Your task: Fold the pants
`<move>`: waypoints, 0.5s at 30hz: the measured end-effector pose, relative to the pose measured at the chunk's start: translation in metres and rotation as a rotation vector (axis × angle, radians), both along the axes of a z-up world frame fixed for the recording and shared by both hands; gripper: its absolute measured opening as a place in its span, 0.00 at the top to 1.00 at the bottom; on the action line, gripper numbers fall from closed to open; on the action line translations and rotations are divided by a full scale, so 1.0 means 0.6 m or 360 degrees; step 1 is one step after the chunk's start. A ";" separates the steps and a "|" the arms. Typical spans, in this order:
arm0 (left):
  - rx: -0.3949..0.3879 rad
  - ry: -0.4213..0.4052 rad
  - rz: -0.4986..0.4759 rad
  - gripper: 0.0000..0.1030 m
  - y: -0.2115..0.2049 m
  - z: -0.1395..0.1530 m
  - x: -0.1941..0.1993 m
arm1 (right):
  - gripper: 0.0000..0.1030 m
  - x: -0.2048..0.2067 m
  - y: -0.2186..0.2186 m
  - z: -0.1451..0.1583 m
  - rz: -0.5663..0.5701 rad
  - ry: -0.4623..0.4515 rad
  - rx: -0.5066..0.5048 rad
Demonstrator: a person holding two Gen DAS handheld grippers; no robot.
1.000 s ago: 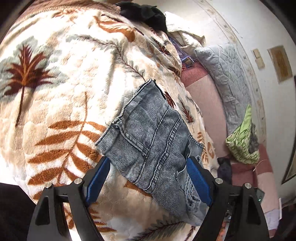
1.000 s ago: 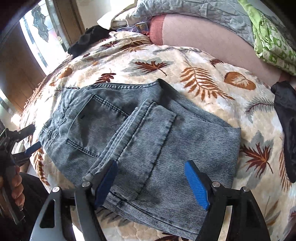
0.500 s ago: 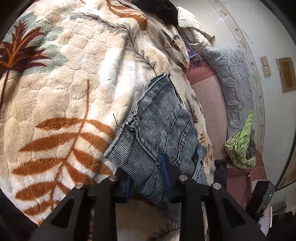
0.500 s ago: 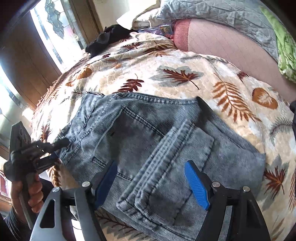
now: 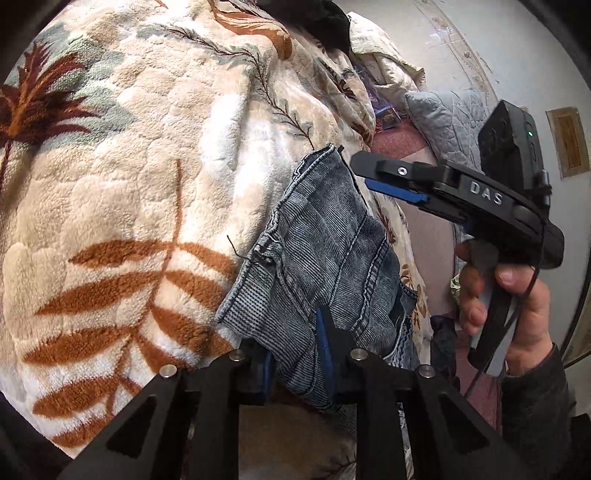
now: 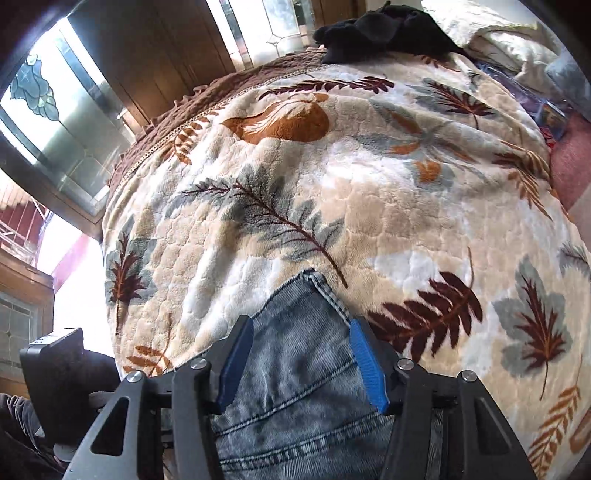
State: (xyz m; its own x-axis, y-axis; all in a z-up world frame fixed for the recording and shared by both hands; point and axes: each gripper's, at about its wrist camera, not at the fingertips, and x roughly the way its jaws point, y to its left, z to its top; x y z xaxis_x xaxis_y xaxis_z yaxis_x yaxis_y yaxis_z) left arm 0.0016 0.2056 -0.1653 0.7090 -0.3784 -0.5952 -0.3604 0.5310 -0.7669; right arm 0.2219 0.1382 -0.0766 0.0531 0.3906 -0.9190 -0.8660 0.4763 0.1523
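At the near edge of the bed, both claws work on one garment.

Left claw [image 5: 297, 354]: blue-padded fingers clamped on a bunched corner of the faded grey-blue denim pants [image 5: 325, 266]; fabric fills the gap between the pads.

Right claw [image 6: 301, 360]: blue-padded fingers [image 6: 365, 362] set apart, one on each side of a denim edge strip; no clamping visible. In the left wrist view this claw [image 5: 373, 177] extends sideways over the far corner of the garment, held by a bare hand [image 5: 509, 306] in a dark sleeve.

Pants, position: folded into a compact stack lying on the bed, near edge lifted by the left claw, far corner flat against the blanket.

Pants, detail: stitched seams and a hemmed edge face up; a loose dark thread sticks out at one side.

Support surface: cream plush blanket with rust, maroon and grey leaf print [image 6: 332, 206], covering the bed.

Far end of bed: black cloth bundle [image 6: 384, 29] resting on the blanket edge.

Beside bed: grey quilted pillow [image 5: 447, 122] against a pink mattress side.

Background: wood-framed leaded-glass window [image 6: 59, 118] behind the bed.
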 end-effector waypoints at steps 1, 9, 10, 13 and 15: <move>-0.0002 -0.0002 -0.0002 0.79 0.001 0.000 0.001 | 0.44 0.006 0.014 -0.016 0.0026 -0.0003 -0.0041; 0.0079 -0.0012 -0.0023 0.79 -0.004 0.010 0.019 | 0.91 0.023 0.040 -0.073 0.0075 0.0056 -0.0137; 0.0110 -0.0019 -0.0028 0.79 -0.007 0.014 0.018 | 0.91 0.022 0.037 -0.068 0.0074 0.0046 -0.0132; 0.0219 -0.0058 -0.0050 0.84 -0.018 0.031 0.020 | 0.93 0.019 0.024 -0.044 0.0043 0.0019 -0.0075; 0.0302 -0.0111 -0.0070 0.86 -0.028 0.050 0.021 | 0.93 0.017 0.008 -0.023 0.0009 -0.0001 -0.0010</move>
